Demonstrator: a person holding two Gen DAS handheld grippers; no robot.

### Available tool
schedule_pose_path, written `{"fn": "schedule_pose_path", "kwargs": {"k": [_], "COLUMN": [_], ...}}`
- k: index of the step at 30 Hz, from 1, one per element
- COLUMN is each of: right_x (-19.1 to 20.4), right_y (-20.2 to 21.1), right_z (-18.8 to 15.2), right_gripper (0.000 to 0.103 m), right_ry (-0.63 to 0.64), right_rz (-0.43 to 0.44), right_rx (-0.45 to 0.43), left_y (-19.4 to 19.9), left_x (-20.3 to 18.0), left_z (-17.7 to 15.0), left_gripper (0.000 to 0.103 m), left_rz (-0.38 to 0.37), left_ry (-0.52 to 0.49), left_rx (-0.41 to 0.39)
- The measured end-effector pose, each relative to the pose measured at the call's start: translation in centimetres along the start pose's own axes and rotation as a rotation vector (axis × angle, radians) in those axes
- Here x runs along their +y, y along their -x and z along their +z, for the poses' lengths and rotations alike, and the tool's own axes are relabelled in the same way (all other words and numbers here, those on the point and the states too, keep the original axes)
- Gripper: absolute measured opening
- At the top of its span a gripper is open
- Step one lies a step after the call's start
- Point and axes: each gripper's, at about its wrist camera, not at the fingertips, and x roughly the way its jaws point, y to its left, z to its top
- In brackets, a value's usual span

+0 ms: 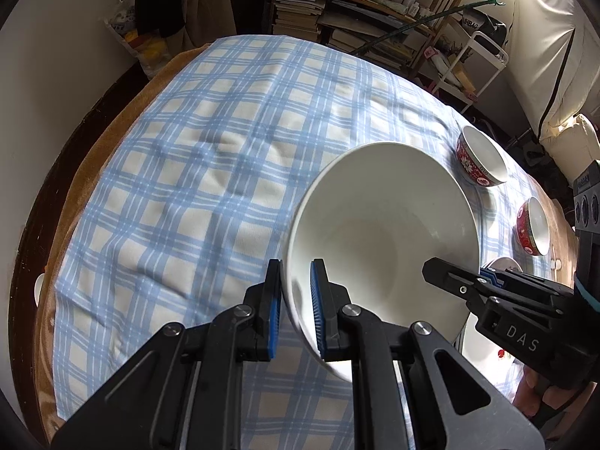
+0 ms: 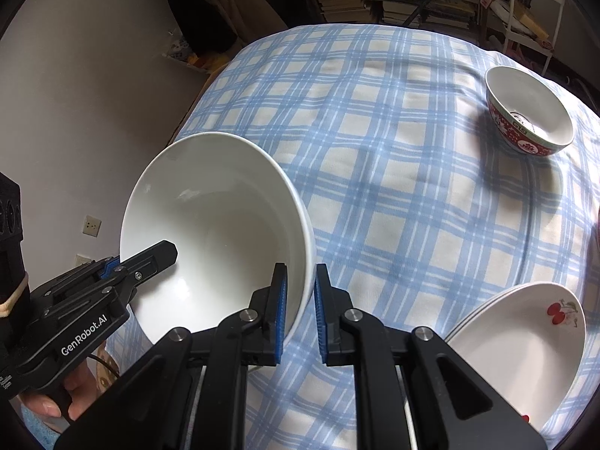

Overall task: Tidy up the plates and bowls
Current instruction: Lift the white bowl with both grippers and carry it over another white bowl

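Note:
A large white bowl [image 1: 378, 225] is held above the checked tablecloth, gripped on opposite rims by both grippers. My left gripper [image 1: 296, 303] is shut on its near-left rim. My right gripper [image 2: 300, 311] is shut on its right rim; the bowl also shows in the right wrist view [image 2: 210, 225]. The right gripper shows in the left wrist view [image 1: 483, 281], and the left gripper shows in the right wrist view [image 2: 123, 262]. Two red patterned bowls [image 1: 480, 157] [image 1: 532, 228] stand on the table at the right; one shows in the right wrist view [image 2: 528, 112].
A stack of white plates with a cherry print [image 2: 525, 341] lies at the right front. The blue and white checked cloth [image 1: 210, 172] covers a round table. Bookshelves [image 1: 360, 11] and a white cart [image 1: 476, 67] stand behind it.

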Motion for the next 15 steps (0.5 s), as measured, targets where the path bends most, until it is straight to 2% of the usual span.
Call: {"fn": "schedule_pose_path", "kwargs": {"k": [9, 15], "right_x": [-1.7, -3.5], "right_y": [0.7, -0.4], "right_z": [-2.7, -5.0], "right_gripper": [0.016, 0.017], "right_ry": [-0.004, -0.048], "right_rz": [-0.048, -0.057], "right_rx": [-0.011, 0.04], "left_y": [-1.7, -3.4], "left_x": [-2.1, -3.4], "left_z": [-1.8, -2.8], "left_gripper": [0.015, 0.015], "left_rz": [0.0, 0.016], "left_ry": [-0.05, -0.085], "left_rx": [0.061, 0.123]}}
